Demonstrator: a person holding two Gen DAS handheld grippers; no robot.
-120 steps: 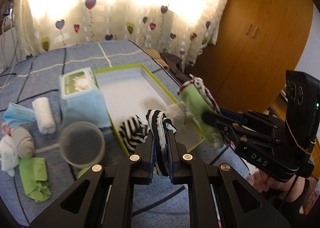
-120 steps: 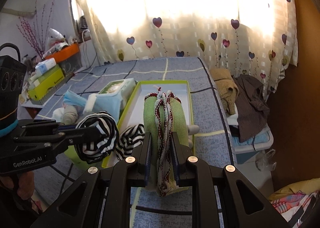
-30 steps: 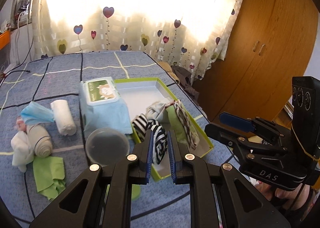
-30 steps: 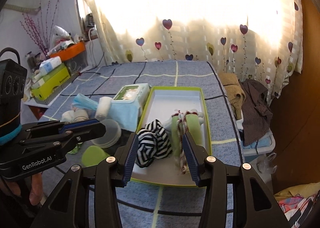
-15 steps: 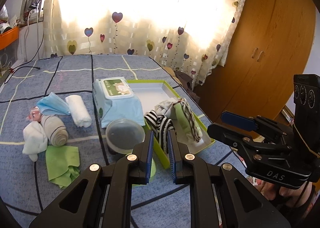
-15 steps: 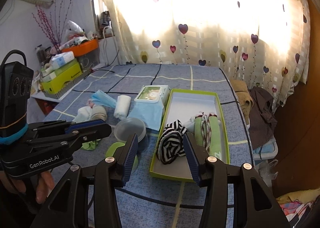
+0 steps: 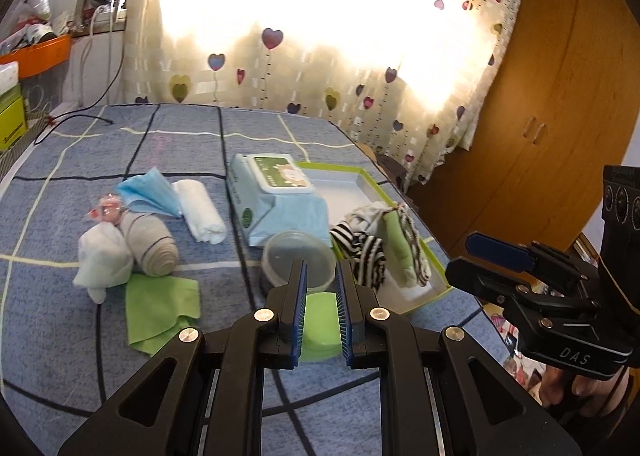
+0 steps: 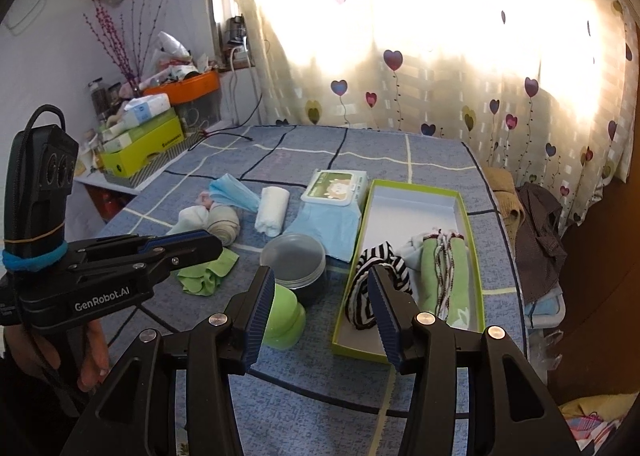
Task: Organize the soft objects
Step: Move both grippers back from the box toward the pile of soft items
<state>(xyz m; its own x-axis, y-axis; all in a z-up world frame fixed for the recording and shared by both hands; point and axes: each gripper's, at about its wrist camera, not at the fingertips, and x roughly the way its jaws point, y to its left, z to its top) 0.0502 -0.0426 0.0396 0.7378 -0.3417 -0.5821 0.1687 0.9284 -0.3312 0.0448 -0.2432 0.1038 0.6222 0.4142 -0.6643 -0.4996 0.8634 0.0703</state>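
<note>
- I see the desk [image 8: 304,144] under a blue checked cloth, with a heart-print curtain [image 8: 440,68] behind it.
- On its right side lies a green-rimmed box [image 8: 460,208]; its far half shows bare white floor.
- In the near half of that box a striped black-and-white sock [image 8: 362,280] lies beside a green sock [image 8: 430,272] with a red-and-white trimmed cuff; the two look to be touching.
- My right hand-held gripper [image 8: 320,308] hovers above the box's near left corner, jaws spread wide and holding nothing.
- My left hand-held gripper [image 7: 321,296] sits over the near desk edge, jaws narrow but parted, nothing between them.
- A pack of wet wipes [image 7: 276,196] leans against the left wall of the box.
- Just in front of the pack stands a round clear-lidded tub [image 7: 298,256], with a green lid [image 7: 320,328] nearer still.
- Well left of the box the loose soft pieces cluster: a white rolled towel [image 7: 200,212], a blue face mask [image 7: 146,196], a beige rolled bandage [image 7: 150,242] and a white sock [image 7: 102,260] touching it.
- A green cloth [image 7: 160,308] lies flat just in front of that cluster.
</note>
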